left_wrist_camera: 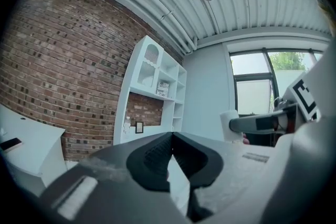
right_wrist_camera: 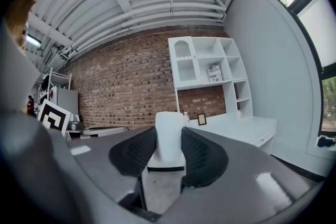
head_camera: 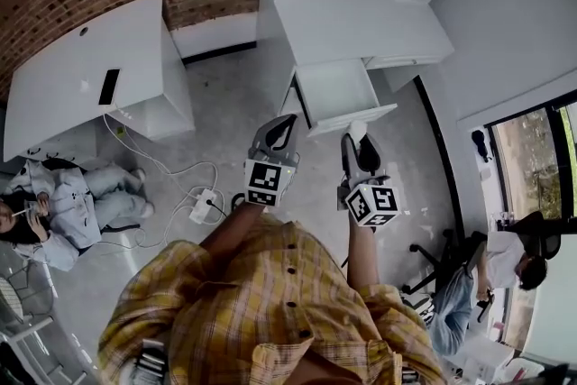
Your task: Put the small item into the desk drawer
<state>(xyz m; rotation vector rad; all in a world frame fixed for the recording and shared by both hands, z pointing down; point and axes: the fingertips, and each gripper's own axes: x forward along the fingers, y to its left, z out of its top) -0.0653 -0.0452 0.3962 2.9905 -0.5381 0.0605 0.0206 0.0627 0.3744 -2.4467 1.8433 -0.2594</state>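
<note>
White desk worktop lies ahead, its drawer already standing open below the near edge, with nothing visible inside. The right gripper clamps the small white item upright between its pads, in the air short of the drawer. The left gripper has its jaws together on nothing. Judged remaining: carry the item over the drawer, lower it, release.

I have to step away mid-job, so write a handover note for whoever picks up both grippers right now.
Left claw: shut, empty.
Right claw: shut on the small white item.
Desk drawer: pulled open under the white desk, ahead of both claws.
Done: item gripped, drawer open.
Left: bring the item over the drawer, release it inside.
</note>
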